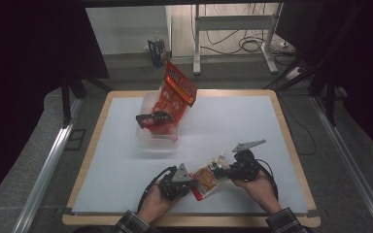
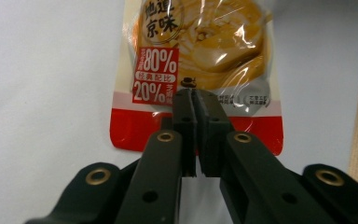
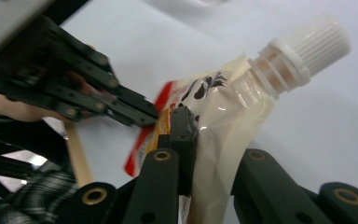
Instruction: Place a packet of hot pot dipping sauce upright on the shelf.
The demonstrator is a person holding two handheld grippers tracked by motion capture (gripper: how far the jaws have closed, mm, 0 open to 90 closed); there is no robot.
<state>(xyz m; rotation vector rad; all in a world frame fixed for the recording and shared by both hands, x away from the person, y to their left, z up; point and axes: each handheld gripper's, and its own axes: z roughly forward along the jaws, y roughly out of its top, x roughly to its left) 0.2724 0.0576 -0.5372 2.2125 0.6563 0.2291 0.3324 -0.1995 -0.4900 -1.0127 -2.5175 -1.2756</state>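
While the left gripper [image 2: 195, 100] is clamped on the red bottom edge of a glossy spouted sauce pouch [image 1: 208, 177], the right gripper [image 3: 192, 122] is clenched on its crinkly side, low over the white surface [image 1: 126, 160]. Next, the ribbed white cap [image 3: 314, 46] likely needs gripping.

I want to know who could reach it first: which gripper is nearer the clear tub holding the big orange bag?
Left. The left gripper sits closer below the tub; the right gripper lies farther right. Both clamp the spouted pouch.
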